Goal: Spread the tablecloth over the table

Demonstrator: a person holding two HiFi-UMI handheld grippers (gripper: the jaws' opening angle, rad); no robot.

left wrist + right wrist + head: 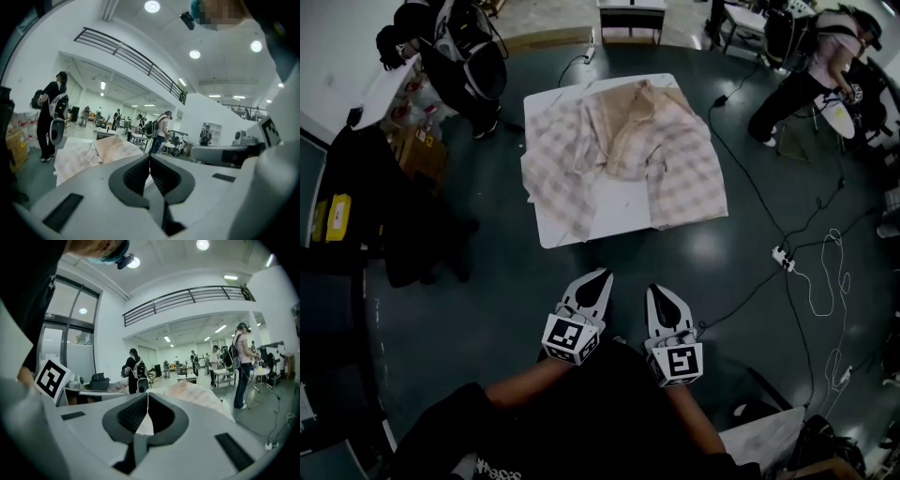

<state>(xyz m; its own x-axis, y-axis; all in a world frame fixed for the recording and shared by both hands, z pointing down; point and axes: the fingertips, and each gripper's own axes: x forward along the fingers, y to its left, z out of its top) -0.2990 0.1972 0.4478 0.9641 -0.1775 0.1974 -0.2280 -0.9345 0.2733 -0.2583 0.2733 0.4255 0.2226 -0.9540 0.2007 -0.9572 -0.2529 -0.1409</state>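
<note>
A crumpled beige checked tablecloth (628,150) lies bunched on a small white square table (581,223), covering most of it and hanging over the right side. It shows ahead in the left gripper view as the cloth (89,152) and in the right gripper view as the cloth (197,392). My left gripper (602,275) and right gripper (657,290) sit side by side close to my body, well short of the table's near edge. Both point toward the table, jaws shut, nothing between them.
Dark floor surrounds the table. Cables and a power strip (784,258) run along the right. A person in black (459,56) stands at the far left by a bench, and another person (806,75) bends over at the far right. A white board (769,436) lies near my right.
</note>
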